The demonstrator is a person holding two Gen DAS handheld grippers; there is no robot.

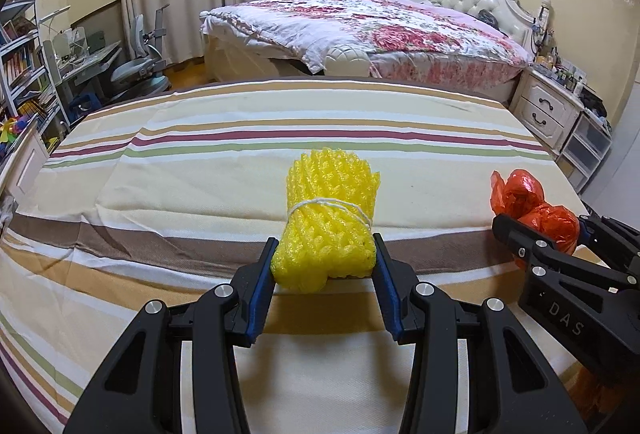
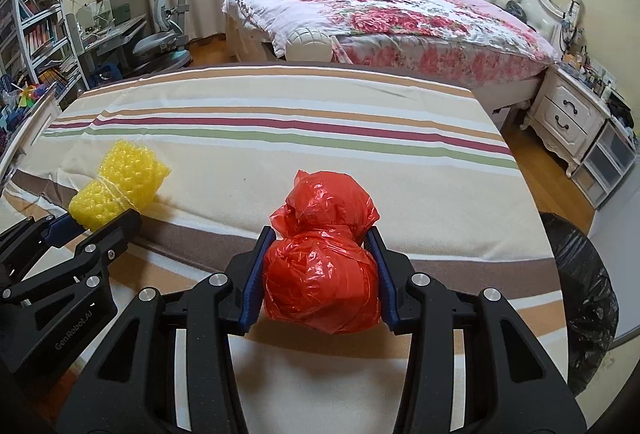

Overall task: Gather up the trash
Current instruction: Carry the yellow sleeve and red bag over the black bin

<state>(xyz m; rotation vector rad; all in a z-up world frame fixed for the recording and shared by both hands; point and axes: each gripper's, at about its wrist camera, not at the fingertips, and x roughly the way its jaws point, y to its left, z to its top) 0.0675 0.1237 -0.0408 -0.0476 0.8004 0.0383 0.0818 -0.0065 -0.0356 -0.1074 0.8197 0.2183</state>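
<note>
A yellow foam net bundle (image 1: 330,222), tied with white string, lies on the striped cloth (image 1: 200,162). My left gripper (image 1: 325,254) is shut on its near end, both blue pads pressed against it. A crumpled red plastic bag (image 2: 324,258) sits between the pads of my right gripper (image 2: 320,254), which is shut on it. In the left wrist view the red bag (image 1: 536,202) and right gripper (image 1: 538,232) show at the right. In the right wrist view the yellow bundle (image 2: 120,186) and left gripper (image 2: 94,220) show at the left.
A bin lined with a black bag (image 2: 580,298) stands off the table's right edge. Behind the table are a floral bed (image 1: 360,30), a white nightstand (image 1: 548,106), and a desk with chair and bookshelf (image 1: 80,62) at the left.
</note>
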